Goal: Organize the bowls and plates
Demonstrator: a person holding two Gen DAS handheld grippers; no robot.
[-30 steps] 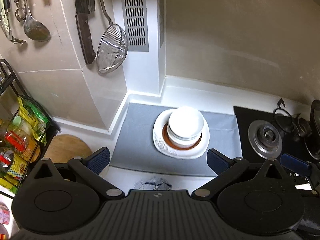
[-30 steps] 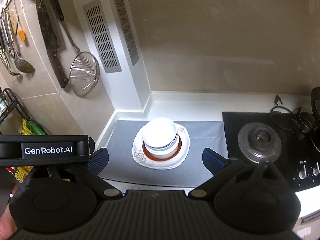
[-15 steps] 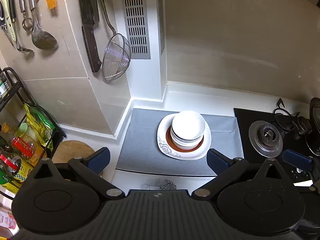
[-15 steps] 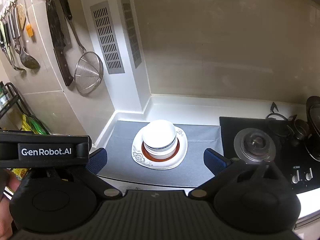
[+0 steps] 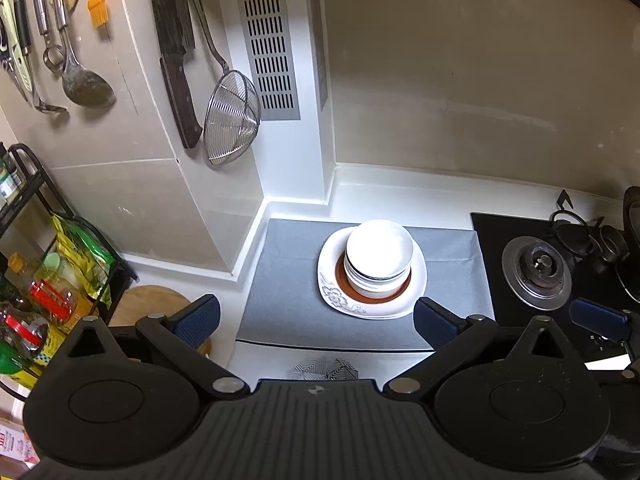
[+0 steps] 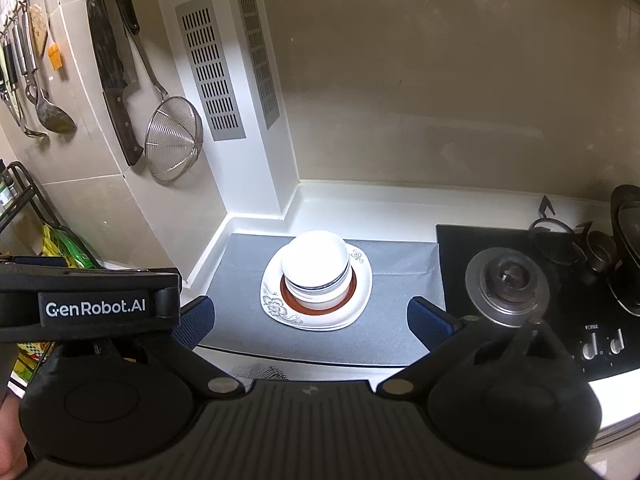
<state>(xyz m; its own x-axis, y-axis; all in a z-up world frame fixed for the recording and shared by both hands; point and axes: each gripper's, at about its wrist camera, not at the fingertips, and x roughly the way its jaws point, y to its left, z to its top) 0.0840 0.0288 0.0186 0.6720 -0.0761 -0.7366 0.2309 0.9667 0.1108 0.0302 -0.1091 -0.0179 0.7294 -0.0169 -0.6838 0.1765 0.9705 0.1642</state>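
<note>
A stack of white bowls (image 5: pixel 378 258) (image 6: pixel 315 270) sits on a brown-rimmed plate, which rests on a white flower-patterned plate (image 5: pixel 416 280) (image 6: pixel 362 286). The pile stands on a grey mat (image 5: pixel 288 280) (image 6: pixel 400 272). My left gripper (image 5: pixel 318 320) hovers open above the counter's front edge, well short of the pile, its blue pads wide apart and holding nothing. My right gripper (image 6: pixel 310 322) is likewise open and held back from the pile. The left gripper's body (image 6: pixel 90 306) shows at the left of the right wrist view.
A gas hob with burner (image 5: pixel 536 272) (image 6: pixel 506 286) lies right of the mat, its knobs (image 6: pixel 604 344) in front. A knife (image 5: pixel 176 60), a wire skimmer (image 5: pixel 230 120) and ladles hang on the left wall. A black rack with bottles (image 5: pixel 36 292) and a round wooden board (image 5: pixel 148 306) stand at left.
Both grippers have drawn back and up from the pile, which now looks smaller and farther off. The pile has not moved.
</note>
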